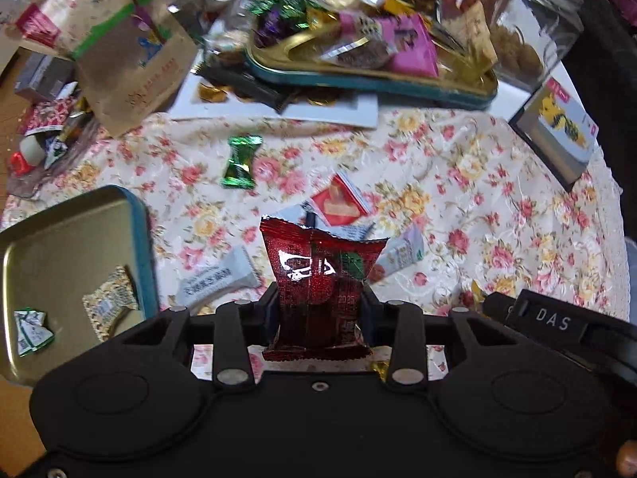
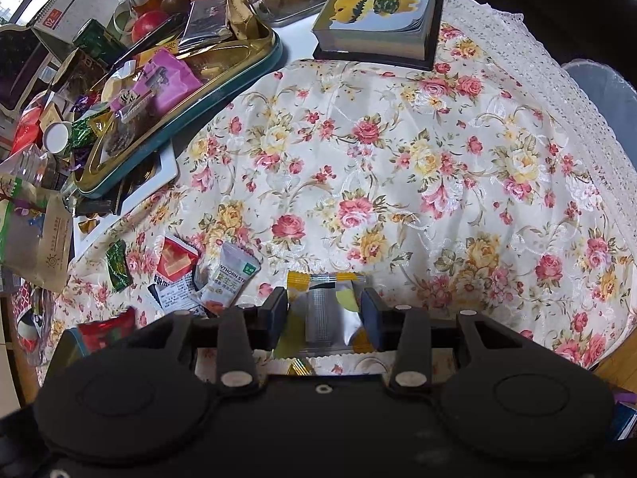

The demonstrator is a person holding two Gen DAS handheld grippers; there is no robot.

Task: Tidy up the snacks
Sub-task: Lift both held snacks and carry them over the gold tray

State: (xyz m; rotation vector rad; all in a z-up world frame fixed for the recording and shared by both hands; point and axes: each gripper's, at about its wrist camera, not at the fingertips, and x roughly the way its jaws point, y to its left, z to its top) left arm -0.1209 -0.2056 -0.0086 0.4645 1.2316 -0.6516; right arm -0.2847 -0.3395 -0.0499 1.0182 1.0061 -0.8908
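My left gripper (image 1: 320, 306) is shut on a red foil snack packet (image 1: 318, 279), held upright above the floral tablecloth. A small gold tin (image 1: 59, 247) lies to its left with two wrapped sweets inside. My right gripper (image 2: 324, 310) is shut on a silver and yellow snack packet (image 2: 324, 314) just above the cloth. Loose snacks lie on the cloth: a green candy (image 1: 239, 161), a red and white sachet (image 1: 338, 203), a white bar (image 1: 215, 279) and a hawthorn packet (image 2: 227, 275).
A large teal-rimmed gold tray (image 1: 398, 83) piled with snacks stands at the back. A brown paper bag (image 1: 131, 59) is at the back left, a glass jar (image 1: 537, 28) and a calendar block (image 2: 378, 20) at the back right. The cloth's lace edge (image 2: 557, 79) runs along the right.
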